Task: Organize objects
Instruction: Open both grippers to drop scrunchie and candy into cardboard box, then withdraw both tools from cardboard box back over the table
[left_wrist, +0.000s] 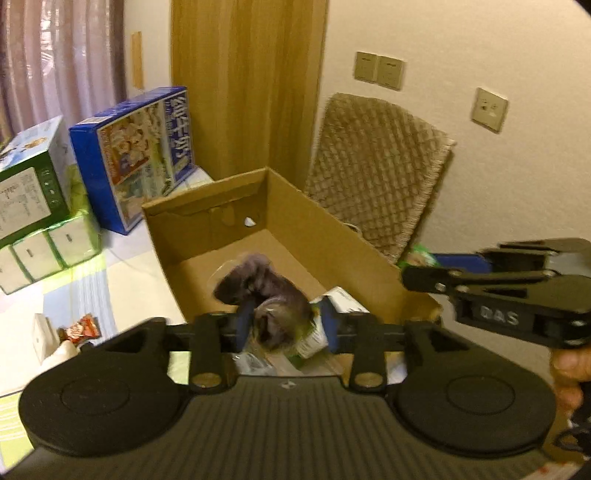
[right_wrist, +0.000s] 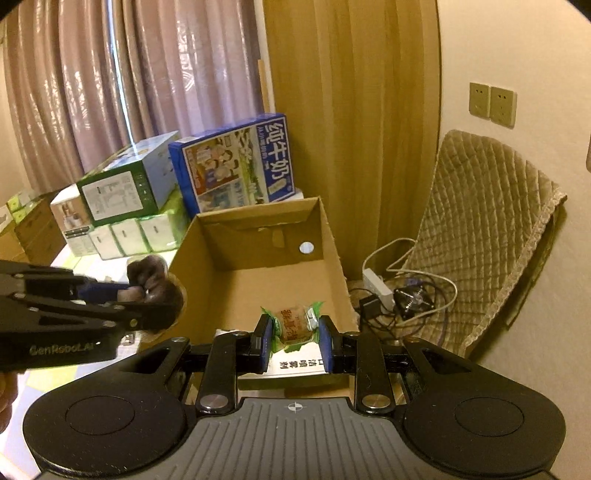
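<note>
An open cardboard box (left_wrist: 295, 221) (right_wrist: 258, 284) stands on the floor in front of me. My left gripper (left_wrist: 288, 323) (right_wrist: 110, 291) is shut on a dark, lumpy item in clear wrap (left_wrist: 266, 291) (right_wrist: 155, 288), held over the box's left wall. My right gripper (right_wrist: 295, 338) (left_wrist: 443, 262) is shut on a green-wrapped pastry (right_wrist: 293, 325) (left_wrist: 421, 254), held above the box's near right corner. A white printed carton (right_wrist: 295, 365) (left_wrist: 343, 299) lies inside the box under both grippers. The box floor further in is bare.
A blue milk case (right_wrist: 236, 162) (left_wrist: 136, 155), a green carton (right_wrist: 125, 188) and tissue packs (right_wrist: 129, 236) sit left of the box. A quilted mat (right_wrist: 480, 229) leans on the wall at right, with a power strip and cables (right_wrist: 388, 291) below. A red snack packet (left_wrist: 79, 328) lies on the floor.
</note>
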